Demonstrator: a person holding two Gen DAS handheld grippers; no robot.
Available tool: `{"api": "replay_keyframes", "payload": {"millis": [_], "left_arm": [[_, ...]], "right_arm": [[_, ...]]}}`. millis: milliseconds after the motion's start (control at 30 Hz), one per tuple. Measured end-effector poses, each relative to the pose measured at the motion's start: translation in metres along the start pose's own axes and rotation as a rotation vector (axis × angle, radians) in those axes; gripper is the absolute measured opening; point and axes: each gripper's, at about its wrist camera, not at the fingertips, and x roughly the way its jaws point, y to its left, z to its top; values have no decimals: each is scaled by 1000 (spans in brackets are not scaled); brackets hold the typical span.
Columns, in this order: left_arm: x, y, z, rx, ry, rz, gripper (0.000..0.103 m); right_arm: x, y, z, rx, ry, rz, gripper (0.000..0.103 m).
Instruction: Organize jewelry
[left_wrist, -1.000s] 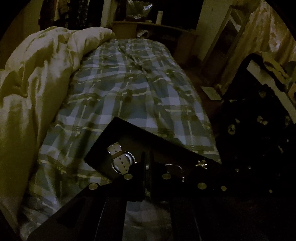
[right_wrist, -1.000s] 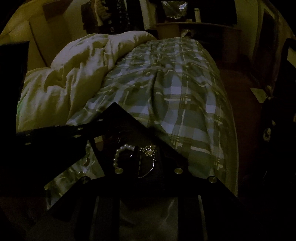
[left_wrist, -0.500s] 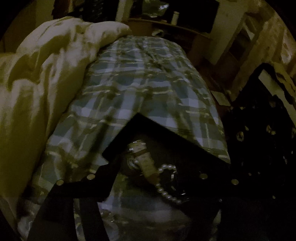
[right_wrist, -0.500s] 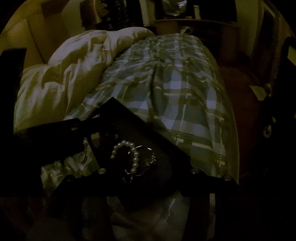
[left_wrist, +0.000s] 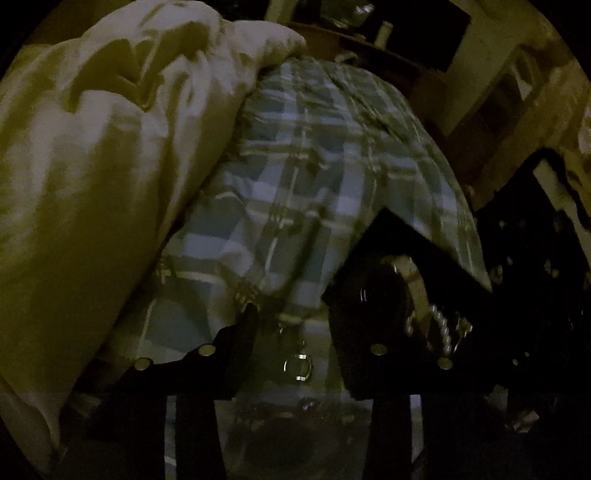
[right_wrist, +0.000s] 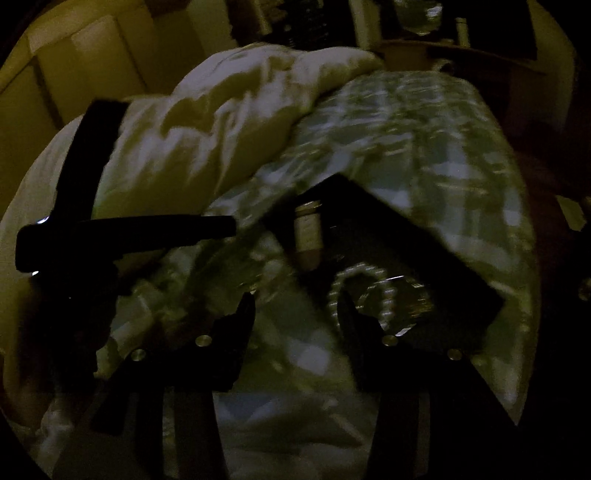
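A black tray (left_wrist: 391, 236) lies on the plaid sheet, holding a pale-strapped watch (left_wrist: 412, 275) and a pearl bracelet (left_wrist: 441, 330). My left gripper (left_wrist: 297, 338) hovers over the sheet just left of the tray, its jaws closing. A small metal ring (left_wrist: 298, 367) lies on the sheet between them, and the pads are not on it. In the right wrist view the tray (right_wrist: 413, 240), watch (right_wrist: 308, 236) and pearl bracelet (right_wrist: 356, 282) show again. My right gripper (right_wrist: 295, 314) is open over bare sheet at the tray's left edge, its right finger in front of the pearls.
A bunched pale duvet (left_wrist: 92, 166) fills the bed's left side. The plaid sheet (left_wrist: 303, 166) runs to a dark shelf at the far end. The left tool's black body (right_wrist: 85, 229) stands at the left of the right wrist view. Dark clutter (left_wrist: 535, 277) lies right of the bed.
Both grippers went from shut over the tray to open and slid left, so the tray now sits to their right. A ring has come into view between the left fingers.
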Motion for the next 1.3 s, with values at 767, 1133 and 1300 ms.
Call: {"api": "replay_keyframes", "payload": {"millis": [767,1133,1300], "left_arm": [[54,-8,-31,143,176,2,11],[54,10,-25,12,185,-62,9],[53,13,-28,-15,190,-78,9]], "right_arm": [[87,44,-19,-40,198,52,34],[98,39,-21,-14,225,47,31],[99,39,-23,-20,243,56,29]]}}
